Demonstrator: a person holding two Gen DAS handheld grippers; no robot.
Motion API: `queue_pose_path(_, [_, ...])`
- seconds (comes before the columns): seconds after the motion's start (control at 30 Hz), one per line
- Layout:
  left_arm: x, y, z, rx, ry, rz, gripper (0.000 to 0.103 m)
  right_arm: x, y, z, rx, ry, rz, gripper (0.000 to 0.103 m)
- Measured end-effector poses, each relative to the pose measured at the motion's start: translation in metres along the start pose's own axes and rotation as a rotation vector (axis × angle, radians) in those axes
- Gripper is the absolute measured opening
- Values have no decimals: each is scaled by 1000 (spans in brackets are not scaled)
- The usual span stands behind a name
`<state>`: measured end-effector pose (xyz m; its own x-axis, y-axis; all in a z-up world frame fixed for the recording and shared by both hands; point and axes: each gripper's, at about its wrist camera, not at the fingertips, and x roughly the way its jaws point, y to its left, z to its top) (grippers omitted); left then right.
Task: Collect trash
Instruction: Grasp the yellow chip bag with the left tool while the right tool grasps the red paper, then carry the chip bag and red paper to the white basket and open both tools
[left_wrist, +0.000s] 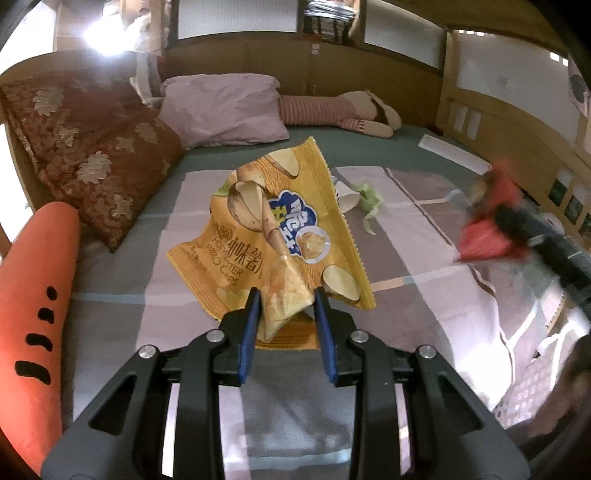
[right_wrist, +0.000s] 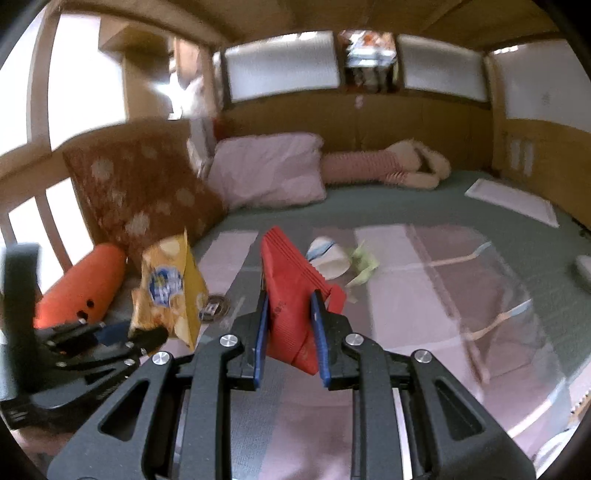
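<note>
My left gripper (left_wrist: 284, 299) is shut on a crumpled yellow chip bag (left_wrist: 280, 229) and holds it above the bed; the bag also shows in the right wrist view (right_wrist: 170, 288). My right gripper (right_wrist: 288, 299) is shut on a red ribbed wrapper (right_wrist: 291, 284), lifted above the bed; the wrapper appears blurred at the right of the left wrist view (left_wrist: 491, 221). A tipped white paper cup (right_wrist: 330, 256) and a pale green crumpled scrap (right_wrist: 364, 264) lie on the bedspread beyond both grippers; the cup (left_wrist: 347, 199) and the scrap (left_wrist: 369, 201) show behind the chip bag.
A patterned brown pillow (left_wrist: 92, 155), a pink pillow (left_wrist: 221, 110) and an orange carrot plush (left_wrist: 33, 306) line the left side. A striped plush toy (left_wrist: 332, 110) lies at the headboard. A white sheet (right_wrist: 513, 201) lies at the far right. Wooden walls (left_wrist: 498, 125) surround the bed.
</note>
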<state>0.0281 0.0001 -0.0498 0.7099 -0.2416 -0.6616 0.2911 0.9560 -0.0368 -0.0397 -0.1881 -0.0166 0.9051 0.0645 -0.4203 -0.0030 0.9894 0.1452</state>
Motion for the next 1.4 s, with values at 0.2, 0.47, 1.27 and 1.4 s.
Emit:
queue_pose_path(0.2, [-7,-27,-4,83,-5,-93,30,-107,-79,-28,29,-15,-155,23])
queue_pose_path(0.47, [-40,-125,-13,246,8,-358,29,-182,-178,-101,117,151,-414,38])
queue_pose_path(1.27, [-46,-196,-7,205,41,-394,96,-187,-149,-56,157,-57,-366,80])
queue_pose_path(1.4, [-23,-106,26,93,-9,-190,97,-121,-97,-40,100,-18,-228,80])
